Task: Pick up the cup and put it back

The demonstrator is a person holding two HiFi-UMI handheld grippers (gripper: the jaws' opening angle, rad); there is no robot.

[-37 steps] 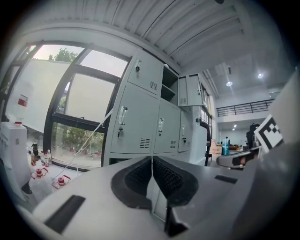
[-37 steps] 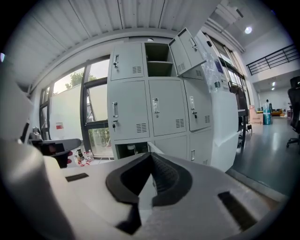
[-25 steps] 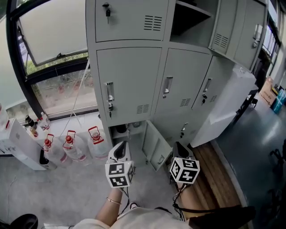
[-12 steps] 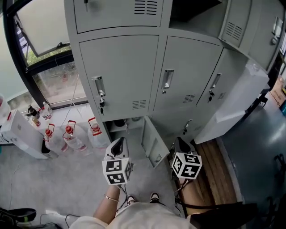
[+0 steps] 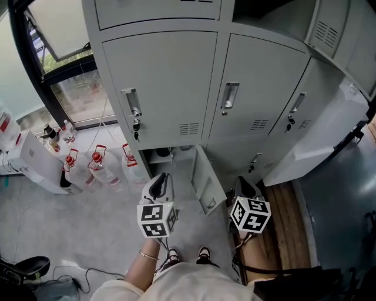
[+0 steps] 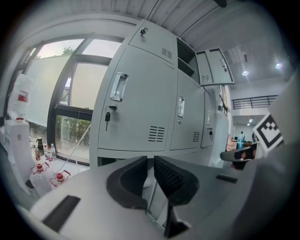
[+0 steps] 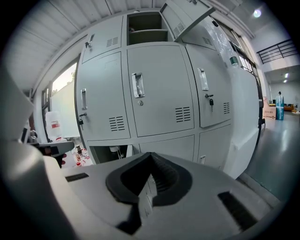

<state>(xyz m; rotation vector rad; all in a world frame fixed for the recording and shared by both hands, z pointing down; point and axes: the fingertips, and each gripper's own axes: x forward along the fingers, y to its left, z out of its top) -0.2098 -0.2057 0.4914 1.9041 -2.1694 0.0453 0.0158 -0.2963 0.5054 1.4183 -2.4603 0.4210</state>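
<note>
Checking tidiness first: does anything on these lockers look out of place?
The bottom-row locker door hangs open while the neighbouring doors are shut; a top-row locker door also stands open.

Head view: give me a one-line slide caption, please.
Shut, empty left gripper and right gripper held facing grey lockers, one bottom door open.

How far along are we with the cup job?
Done: only the low locker compartment stands open. In hand: nothing; left claw and right claw are both shut and empty, short of the lockers. Left: the whole pick-up and return; I can't make out the cup clearly inside.
</note>
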